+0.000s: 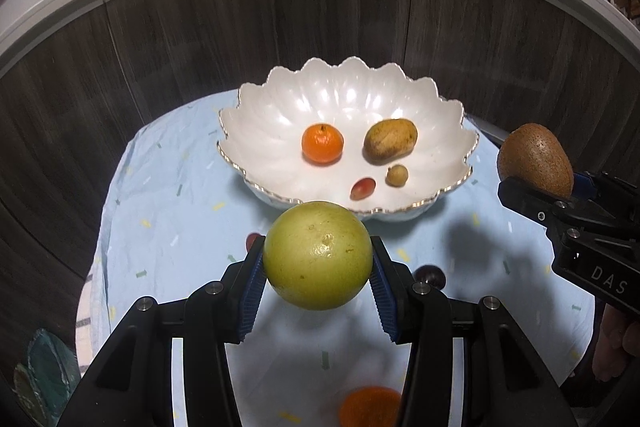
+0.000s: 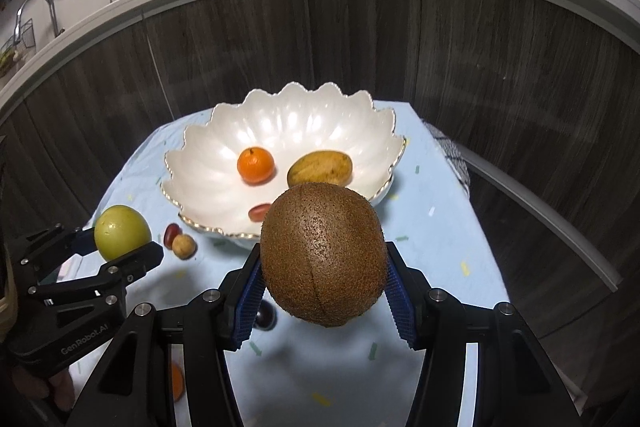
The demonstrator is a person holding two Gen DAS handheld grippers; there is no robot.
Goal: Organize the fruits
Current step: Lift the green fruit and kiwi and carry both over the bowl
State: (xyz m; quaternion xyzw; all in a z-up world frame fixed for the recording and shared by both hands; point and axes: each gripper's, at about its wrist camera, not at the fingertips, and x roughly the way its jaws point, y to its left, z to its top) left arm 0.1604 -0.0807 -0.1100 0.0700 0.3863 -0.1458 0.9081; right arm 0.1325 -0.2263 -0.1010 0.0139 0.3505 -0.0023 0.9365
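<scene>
Our left gripper (image 1: 318, 269) is closed on a round green-yellow fruit (image 1: 318, 255), which is pressed between the two blue pads (image 1: 252, 287) and held above the cloth (image 1: 160, 211), just in front of the near rim of the white bowl (image 1: 256, 131). This fruit is almost a ball, so we cannot name a long axis for it.

Our right gripper (image 2: 324, 287) is closed on a brown kiwi (image 2: 323, 254). In the left wrist view the kiwi (image 1: 535, 159) looks egg-shaped, with its long axis tilted up and away from the fingers; in the right wrist view we look along that axis and it appears nearly round.

Ahead of both grippers, the bowl (image 2: 200, 163) holds a mandarin (image 1: 322, 143), a yellow mango (image 1: 390, 140) whose long axis lies across our view, a small red fruit (image 1: 363, 188) and a small tan fruit (image 1: 397, 175).

Only the right wrist view shows a red fruit (image 2: 171, 234) and a tan fruit (image 2: 184, 246) touching each other on the cloth, beside the left gripper (image 2: 132, 251). Both views show a dark plum (image 1: 430, 275) and an orange fruit (image 1: 370, 407) on the cloth below the fingers.
</scene>
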